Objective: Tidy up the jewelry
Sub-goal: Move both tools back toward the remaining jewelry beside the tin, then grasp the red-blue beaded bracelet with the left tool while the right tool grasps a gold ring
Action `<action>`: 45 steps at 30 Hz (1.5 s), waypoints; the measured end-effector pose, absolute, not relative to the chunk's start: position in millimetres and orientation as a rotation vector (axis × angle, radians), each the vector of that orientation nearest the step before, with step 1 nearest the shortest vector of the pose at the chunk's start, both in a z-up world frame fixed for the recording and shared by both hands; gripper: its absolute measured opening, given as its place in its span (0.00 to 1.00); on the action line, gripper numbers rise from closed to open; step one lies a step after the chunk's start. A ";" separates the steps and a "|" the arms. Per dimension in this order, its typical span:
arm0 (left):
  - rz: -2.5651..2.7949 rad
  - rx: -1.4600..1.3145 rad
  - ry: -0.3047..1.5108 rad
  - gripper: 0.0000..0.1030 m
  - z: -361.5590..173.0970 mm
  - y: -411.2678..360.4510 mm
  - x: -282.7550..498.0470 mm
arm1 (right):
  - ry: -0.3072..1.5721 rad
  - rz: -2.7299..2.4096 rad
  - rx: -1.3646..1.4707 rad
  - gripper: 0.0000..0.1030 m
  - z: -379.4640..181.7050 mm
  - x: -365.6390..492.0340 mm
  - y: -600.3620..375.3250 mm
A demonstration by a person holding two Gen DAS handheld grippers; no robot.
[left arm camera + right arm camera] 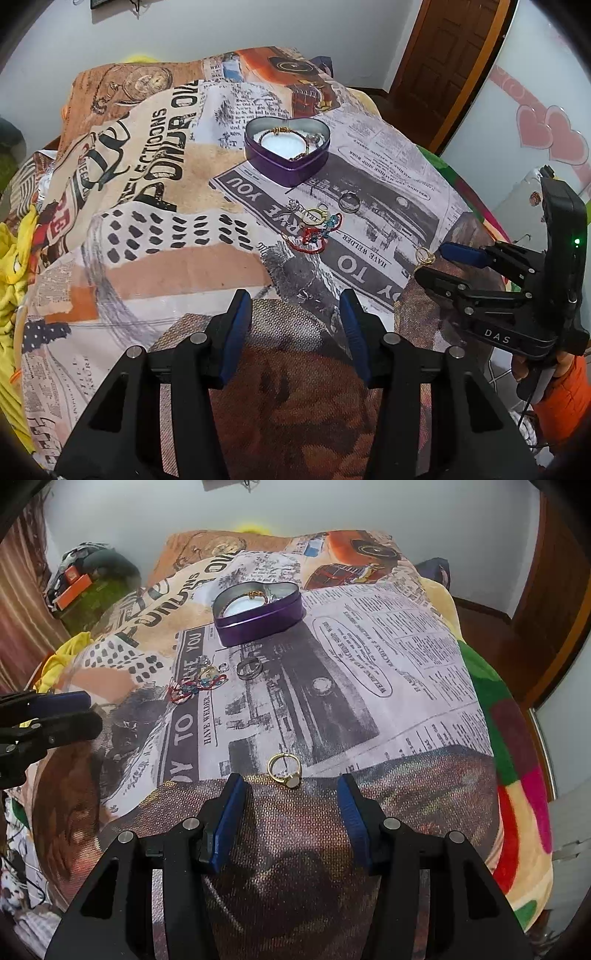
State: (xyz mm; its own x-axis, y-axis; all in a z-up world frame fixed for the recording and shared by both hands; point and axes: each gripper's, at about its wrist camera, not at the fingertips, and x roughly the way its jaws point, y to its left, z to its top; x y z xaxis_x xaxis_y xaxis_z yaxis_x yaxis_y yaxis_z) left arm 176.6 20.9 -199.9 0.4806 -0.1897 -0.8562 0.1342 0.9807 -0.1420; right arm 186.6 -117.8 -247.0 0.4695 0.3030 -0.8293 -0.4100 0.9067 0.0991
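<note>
A purple heart-shaped tin [291,168] [264,622] sits open on the printed cloth with a beaded bracelet [282,130] inside. A gold ring [285,770] with a pale stone lies just ahead of my right gripper [293,786], which is open and empty; the ring also shows in the left wrist view [424,255] at that gripper's tips [430,260]. A silver band [349,202] [249,668] and a tangle of red thread, blue beads and small rings [314,227] [197,685] lie between the tin and my open, empty left gripper [295,302] [90,710].
The printed cloth [147,206] covers a raised surface that drops off at the left, right and far edges. A colourful blanket [517,775] hangs at the right. A wooden door [443,55] stands at the back right. Clutter [85,579] sits at the far left.
</note>
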 end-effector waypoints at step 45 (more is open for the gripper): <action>-0.231 -0.078 1.069 0.04 -226.7 5.1 229.6 | 0.917 0.481 -0.043 0.16 -226.5 212.4 -118.5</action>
State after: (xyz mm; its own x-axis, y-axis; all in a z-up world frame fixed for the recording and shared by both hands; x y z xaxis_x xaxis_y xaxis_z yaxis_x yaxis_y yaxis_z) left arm 229.6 5.1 -226.7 0.4597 -0.2255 -0.8589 0.1499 0.9730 -0.1752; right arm 212.4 -118.5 -226.5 0.5102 0.3818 -0.7707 -0.4175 0.8934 0.1662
